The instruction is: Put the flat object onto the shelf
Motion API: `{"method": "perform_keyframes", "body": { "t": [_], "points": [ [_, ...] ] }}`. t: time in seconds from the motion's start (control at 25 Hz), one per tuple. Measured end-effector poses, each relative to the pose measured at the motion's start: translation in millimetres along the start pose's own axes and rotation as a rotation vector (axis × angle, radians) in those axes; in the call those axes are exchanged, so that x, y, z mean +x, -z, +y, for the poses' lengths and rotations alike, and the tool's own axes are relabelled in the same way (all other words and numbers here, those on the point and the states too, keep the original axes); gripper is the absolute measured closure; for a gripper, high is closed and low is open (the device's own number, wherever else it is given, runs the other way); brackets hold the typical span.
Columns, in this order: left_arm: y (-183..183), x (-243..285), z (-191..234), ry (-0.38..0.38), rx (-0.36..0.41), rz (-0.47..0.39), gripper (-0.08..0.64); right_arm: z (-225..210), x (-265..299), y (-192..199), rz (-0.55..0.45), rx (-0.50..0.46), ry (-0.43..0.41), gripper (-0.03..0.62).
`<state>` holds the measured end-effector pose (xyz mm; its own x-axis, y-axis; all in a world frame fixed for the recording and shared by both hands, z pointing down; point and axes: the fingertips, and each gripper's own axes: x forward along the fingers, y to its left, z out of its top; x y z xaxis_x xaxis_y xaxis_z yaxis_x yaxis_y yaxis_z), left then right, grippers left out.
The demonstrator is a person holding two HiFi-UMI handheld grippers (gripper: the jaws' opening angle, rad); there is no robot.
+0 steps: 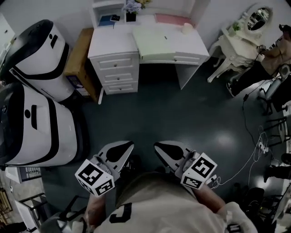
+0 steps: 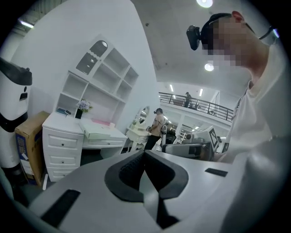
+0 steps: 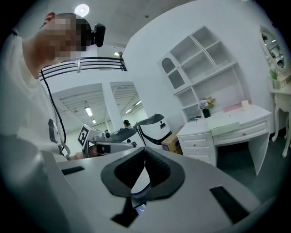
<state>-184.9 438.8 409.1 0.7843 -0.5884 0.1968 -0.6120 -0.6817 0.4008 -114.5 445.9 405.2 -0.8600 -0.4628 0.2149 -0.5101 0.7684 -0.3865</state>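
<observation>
A pale green flat object lies on the white desk at the far side of the room. It also shows in the left gripper view and the right gripper view. A white shelf unit rises above the desk. My left gripper and right gripper are held close to my body, far from the desk. Both are shut with nothing between the pads.
Two big white machines stand at the left, with a cardboard box beside the desk. A pink flat item and a vase of flowers sit on the desk. A white dressing table, a person and cables are at the right.
</observation>
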Motion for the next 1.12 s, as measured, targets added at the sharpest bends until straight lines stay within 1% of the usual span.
{"method": "perform_keyframes", "body": {
  "t": [0.12, 0.2, 0.4, 0.68, 0.8, 0.92, 1.0, 1.12],
  "points": [
    [5.0, -17.4, 5.3, -0.023, -0.049, 0.012, 0.546, 9.7, 11.6, 4.7, 0.021, 0.04, -0.006, 0.568],
    [3.2, -22.4, 11.3, -0.026, -0.055, 0.009, 0.546, 11.2, 20.5, 3.5, 0.026, 0.039, 0.002, 0.568],
    [-0.8, -22.8, 23.5, 0.005, -0.039, -0.006, 0.546, 11.5, 39.7, -1.5, 0.04, -0.002, 0.024, 0.568],
    [3.0, -34.1, 37.6, 0.018, -0.074, -0.007, 0.546, 19.7, 58.3, 3.3, 0.074, -0.021, 0.027, 0.568],
    [4.8, -30.5, 37.4, 0.038, -0.09, -0.002, 0.546, 17.3, 55.9, 2.6, 0.073, -0.023, 0.045, 0.568],
    [3.6, -24.2, 33.6, 0.066, -0.08, 0.001, 0.546, 13.5, 53.2, 2.8, 0.071, -0.012, 0.063, 0.568],
    [0.7, -20.0, 31.2, 0.078, -0.077, 0.005, 0.546, 11.2, 53.8, 2.5, 0.075, -0.012, 0.063, 0.568],
    [-1.2, -13.5, 30.5, 0.085, -0.094, 0.017, 0.546, 7.1, 56.6, 2.8, 0.086, -0.021, 0.056, 0.568]
  ]
}}
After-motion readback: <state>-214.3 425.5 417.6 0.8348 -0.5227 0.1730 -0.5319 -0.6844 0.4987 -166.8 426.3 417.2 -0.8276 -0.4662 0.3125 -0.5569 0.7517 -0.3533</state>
